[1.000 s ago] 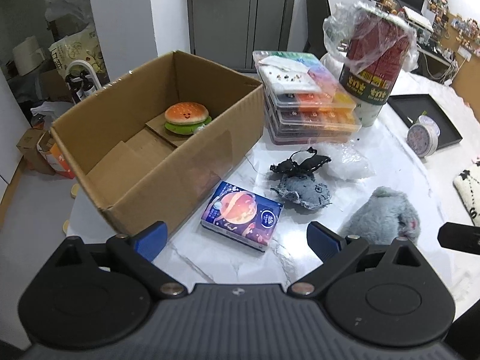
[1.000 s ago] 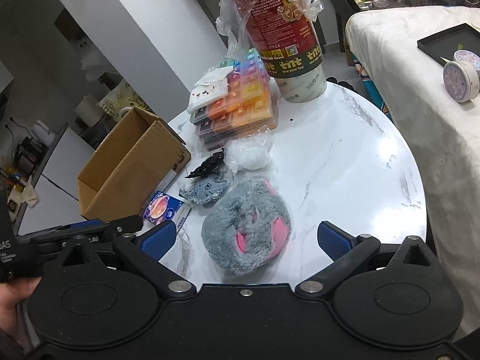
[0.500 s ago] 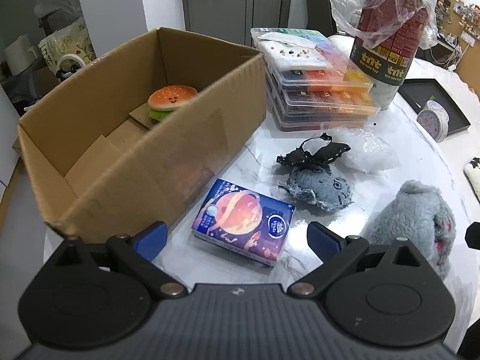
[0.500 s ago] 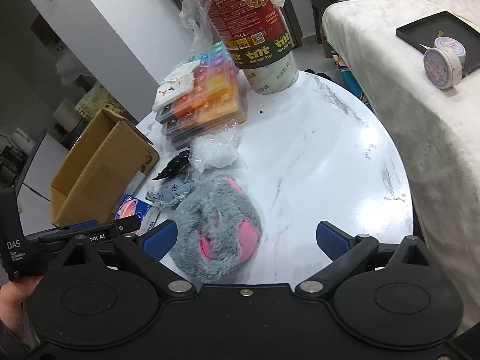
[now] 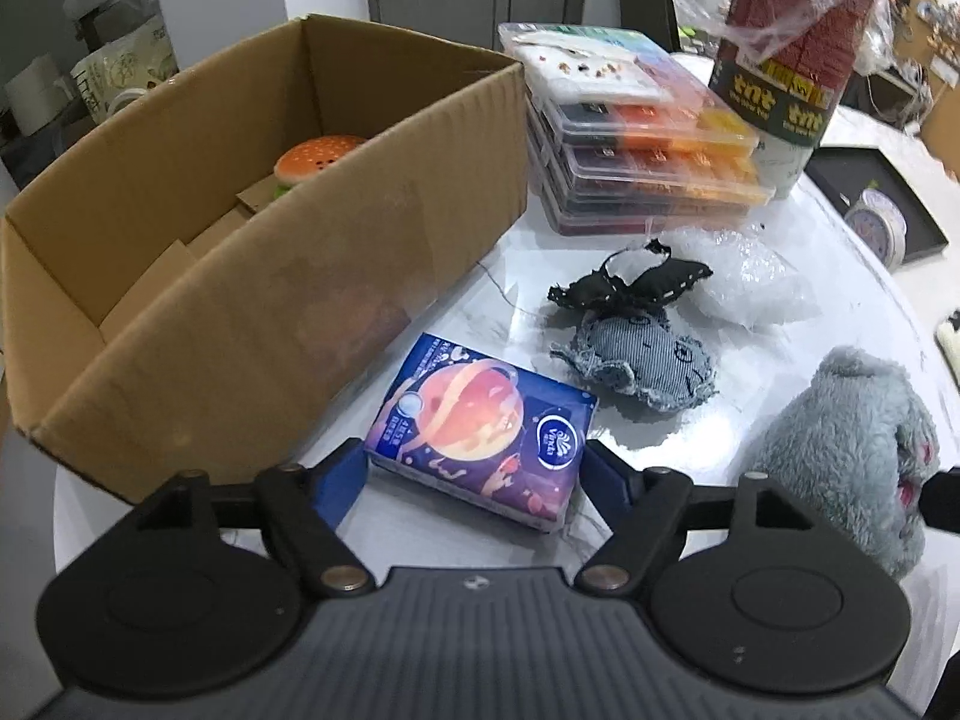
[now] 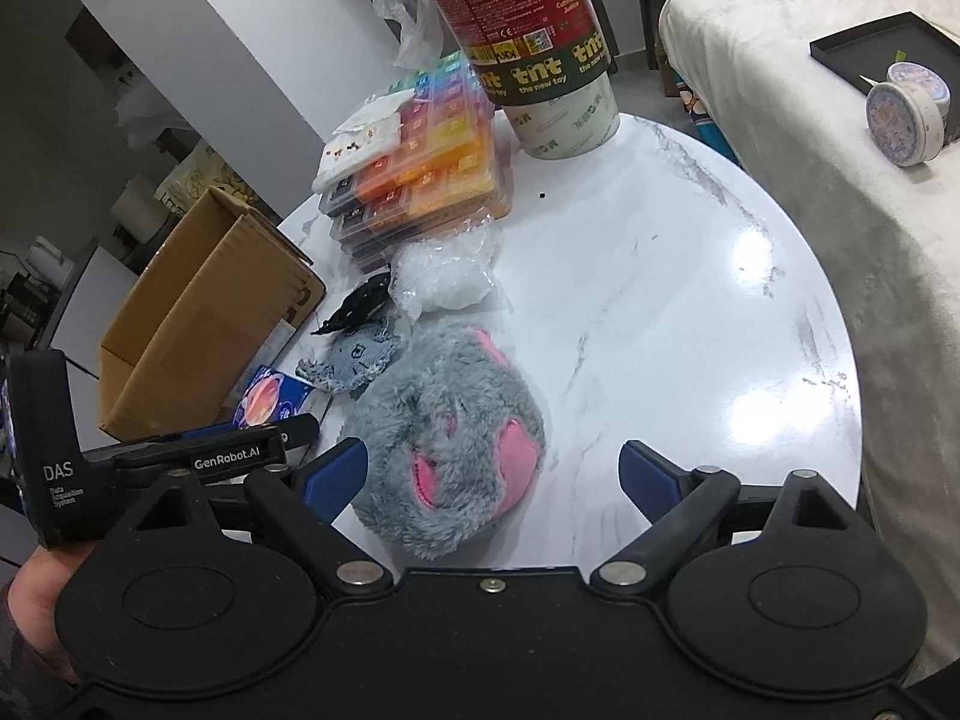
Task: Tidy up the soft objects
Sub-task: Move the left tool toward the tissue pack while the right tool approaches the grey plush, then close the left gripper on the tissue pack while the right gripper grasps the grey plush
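My left gripper [image 5: 474, 474] is open, its blue fingertips on either side of the purple tissue pack [image 5: 480, 435], which lies on the white marble table [image 5: 690, 420] beside the cardboard box [image 5: 270, 300]. A burger squishy [image 5: 315, 159] lies inside the box. A denim plush [image 5: 642, 363] and a black fabric bow [image 5: 636, 282] lie behind the pack. The grey furry plush [image 5: 852, 456] is at the right. My right gripper [image 6: 492, 474] is open, just in front of the grey plush [image 6: 450, 438]; the tissue pack [image 6: 270, 399] shows there too.
A stack of clear bead cases [image 5: 636, 150] and a tall red tnt tub [image 5: 786, 60] stand at the back of the table. A crumpled plastic bag [image 5: 732, 276] lies near the bow. A black tray and a round tin [image 6: 906, 111] sit on the cloth-covered surface to the right.
My left gripper has moved forward and down until its open fingers flank the tissue pack. My right gripper has come closer to the grey plush.
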A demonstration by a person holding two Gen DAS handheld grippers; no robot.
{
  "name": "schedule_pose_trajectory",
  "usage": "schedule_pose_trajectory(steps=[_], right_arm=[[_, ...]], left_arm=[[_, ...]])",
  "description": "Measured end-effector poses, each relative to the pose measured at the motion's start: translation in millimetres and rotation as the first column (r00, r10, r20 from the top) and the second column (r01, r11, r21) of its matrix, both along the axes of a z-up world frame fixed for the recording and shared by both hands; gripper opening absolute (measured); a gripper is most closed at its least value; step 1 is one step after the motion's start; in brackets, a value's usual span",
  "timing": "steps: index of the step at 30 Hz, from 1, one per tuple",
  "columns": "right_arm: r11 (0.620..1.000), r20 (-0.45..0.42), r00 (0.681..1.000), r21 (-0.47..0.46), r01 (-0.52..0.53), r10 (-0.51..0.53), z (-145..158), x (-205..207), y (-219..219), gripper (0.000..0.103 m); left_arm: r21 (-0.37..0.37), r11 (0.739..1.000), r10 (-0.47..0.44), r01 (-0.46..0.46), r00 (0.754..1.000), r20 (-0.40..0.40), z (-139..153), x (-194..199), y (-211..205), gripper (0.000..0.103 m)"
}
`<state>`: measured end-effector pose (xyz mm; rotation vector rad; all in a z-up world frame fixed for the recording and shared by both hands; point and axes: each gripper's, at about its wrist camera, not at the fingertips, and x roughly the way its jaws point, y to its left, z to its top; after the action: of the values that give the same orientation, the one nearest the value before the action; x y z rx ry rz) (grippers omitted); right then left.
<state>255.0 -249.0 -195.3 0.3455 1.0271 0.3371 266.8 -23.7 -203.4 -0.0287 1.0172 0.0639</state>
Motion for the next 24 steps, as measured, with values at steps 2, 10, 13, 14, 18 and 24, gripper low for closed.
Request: schedule_pose_trajectory(steps=[2, 10, 13, 14, 18, 24], right_arm=[[1.000, -0.001, 1.000, 0.001, -0.006, 0.006, 0.1, 0.1, 2.0, 0.090], [1.000, 0.016, 1.000, -0.014, -0.012, 0.012, -0.5, 3.4, 14.8, 0.092], [1.000, 0.024, 1.000, -0.027, -0.013, 0.014, -1.1, 4.6, 21.6, 0.094], [1.000, 0.025, 1.000, -0.027, -0.012, 0.013, -1.2, 4.8, 23.3, 0.096], [0.999, 0.031, 0.999, -0.039, -0.007, 0.009, -2.5, 6.2, 32.0, 0.101], [0.994, 0.038, 0.999, -0.109, -0.028, 0.032, -8.7, 4.7, 47.6, 0.079]], left_arm=[[0.004, 1.000, 0.002, -0.002, 1.000, 0.001, 1.0, -2.6, -0.6, 0.075], [-0.022, 1.000, 0.013, -0.014, 0.999, -0.034, 5.1, -16.2, 0.8, 0.075], [-0.027, 1.000, 0.013, -0.014, 0.999, -0.044, 5.9, -22.0, 0.2, 0.075], [-0.027, 1.000, 0.016, -0.017, 0.999, -0.047, 6.1, -24.1, 0.5, 0.075], [-0.036, 0.999, 0.033, -0.035, 0.998, -0.057, 7.6, -29.4, 4.3, 0.075], [-0.038, 0.998, 0.044, -0.046, 0.997, -0.056, 13.4, -37.9, 9.1, 0.075]])
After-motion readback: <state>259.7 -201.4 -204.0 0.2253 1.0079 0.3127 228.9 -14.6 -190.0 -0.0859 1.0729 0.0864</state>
